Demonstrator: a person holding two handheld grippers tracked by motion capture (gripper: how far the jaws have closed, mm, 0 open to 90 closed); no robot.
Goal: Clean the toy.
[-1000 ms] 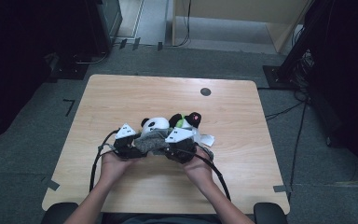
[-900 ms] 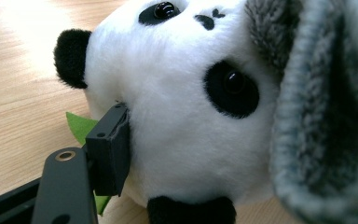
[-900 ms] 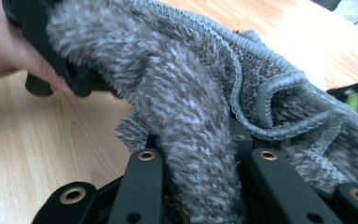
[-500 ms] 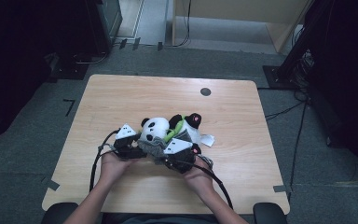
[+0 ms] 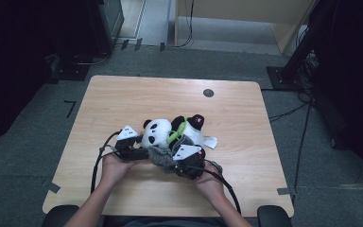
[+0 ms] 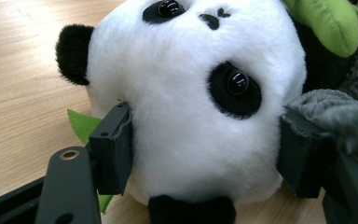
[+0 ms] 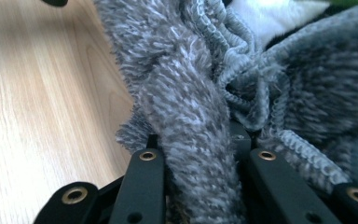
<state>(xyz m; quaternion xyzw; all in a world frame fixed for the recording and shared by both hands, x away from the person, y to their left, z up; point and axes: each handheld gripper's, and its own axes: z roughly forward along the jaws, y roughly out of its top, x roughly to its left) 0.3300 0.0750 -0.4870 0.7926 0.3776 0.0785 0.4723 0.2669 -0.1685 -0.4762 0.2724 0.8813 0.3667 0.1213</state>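
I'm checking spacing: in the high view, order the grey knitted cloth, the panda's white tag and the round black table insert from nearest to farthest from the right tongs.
1. Grey knitted cloth: clamped in the right tongs.
2. Panda's white tag: just beyond, to the right.
3. Round black table insert: near the table's far edge.

Panda plush in left gripper view: top of head and lower body cut off by frame edges. Green leaf mostly hidden behind left tongs. Grey knitted cloth in right gripper view: runs off top, right and bottom edges, covers tips of right tongs. High view: tong tips hidden under cloth and plush; white tag too small to read; person's forearms cut off at bottom edge.
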